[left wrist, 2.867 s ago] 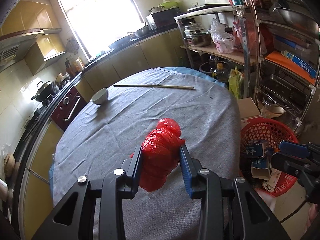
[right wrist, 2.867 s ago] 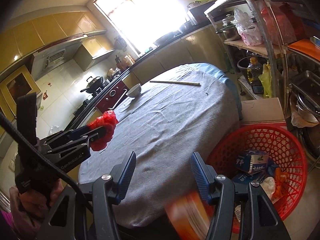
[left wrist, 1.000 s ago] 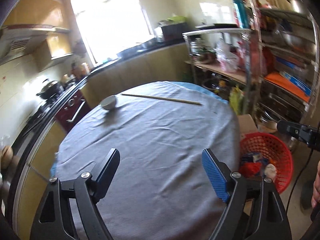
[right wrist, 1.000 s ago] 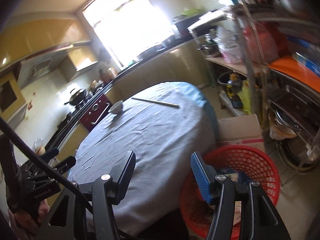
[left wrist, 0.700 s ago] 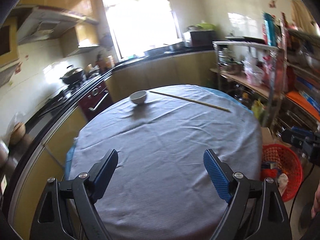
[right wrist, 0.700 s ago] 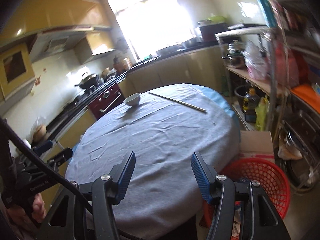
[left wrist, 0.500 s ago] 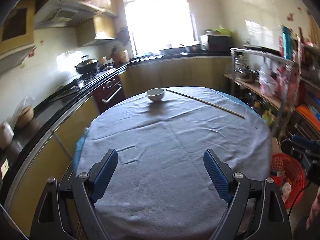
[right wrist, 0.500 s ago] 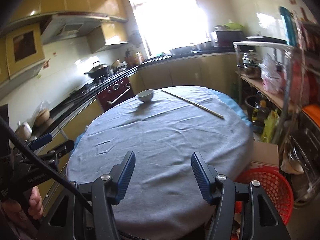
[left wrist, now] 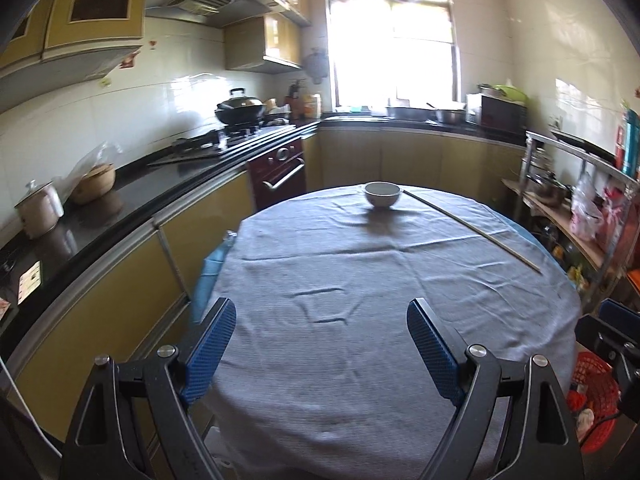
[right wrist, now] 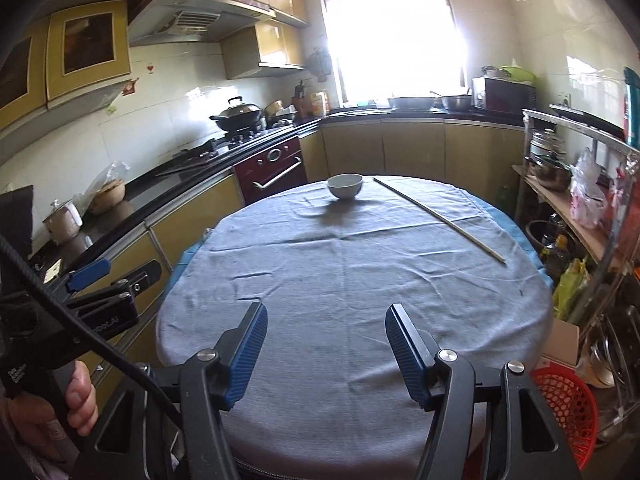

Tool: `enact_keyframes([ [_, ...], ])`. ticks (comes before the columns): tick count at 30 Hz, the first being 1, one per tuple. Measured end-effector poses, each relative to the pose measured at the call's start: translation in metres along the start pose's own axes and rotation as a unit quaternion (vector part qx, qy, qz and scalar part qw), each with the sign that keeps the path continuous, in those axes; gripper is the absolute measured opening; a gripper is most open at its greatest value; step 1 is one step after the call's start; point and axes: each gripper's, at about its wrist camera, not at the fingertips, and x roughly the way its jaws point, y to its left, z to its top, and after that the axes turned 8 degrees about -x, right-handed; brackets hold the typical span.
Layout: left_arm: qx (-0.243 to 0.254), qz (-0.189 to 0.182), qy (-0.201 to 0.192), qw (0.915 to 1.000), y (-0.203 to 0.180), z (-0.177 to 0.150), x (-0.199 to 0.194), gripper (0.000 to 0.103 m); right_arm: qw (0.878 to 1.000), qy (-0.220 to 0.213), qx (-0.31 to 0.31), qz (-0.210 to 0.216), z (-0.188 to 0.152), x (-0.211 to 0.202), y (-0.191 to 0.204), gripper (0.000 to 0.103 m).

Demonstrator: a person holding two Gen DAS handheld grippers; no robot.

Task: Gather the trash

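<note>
Above the grey tablecloth (left wrist: 360, 280), left tongs (left wrist: 322, 344) gape empty; right tongs (right wrist: 324, 350), just widening, hold nothing.

Kitchen interior: white-tiled walls (left wrist: 132, 112); bright window (left wrist: 390, 40) at the far end, strongly backlit; yellow cabinets (right wrist: 412, 152) under a black worktop (left wrist: 168, 168); range hood (left wrist: 192, 0) above a hob; metal shelving rack (right wrist: 580, 208) at right; round bench (left wrist: 360, 280) draped in grey cloth.

The tabletop (left wrist: 360, 280) was covered in plain grey cloth. A white bowl (left wrist: 382, 194) and a pale stick (left wrist: 472, 228) were seen. The basket (right wrist: 568, 408) was red latticed; ribbed blue pads (right wrist: 246, 354) were noted.
</note>
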Motion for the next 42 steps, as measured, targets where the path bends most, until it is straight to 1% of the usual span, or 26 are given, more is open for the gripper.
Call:
enact_keyframes([
  [7,-0.011,0.012,-0.005,0.9999,0.012,0.002,-0.001,0.088,1.000,-0.006,-0.019,0.012,0.007,0.000,0.019,0.065],
  [16,-0.017,0.015,-0.004,0.9997,0.018,-0.002,-0.002,0.088,1.000,0.000,-0.024,0.011,-0.004,0.005,0.031,0.065],
  [22,-0.019,0.019,0.005,0.9996,0.021,-0.006,0.004,0.088,1.000,0.008,-0.021,0.013,-0.011,0.010,0.031,0.065],
  [31,-0.017,0.026,0.004,0.9995,0.022,-0.008,0.004,0.088,1.000,0.009,-0.019,0.014,-0.012,0.011,0.031,0.065],
  [42,-0.018,0.025,0.005,0.9995,0.023,-0.008,0.004,0.088,1.000,0.010,-0.019,0.014,-0.013,0.012,0.030,0.065],
])
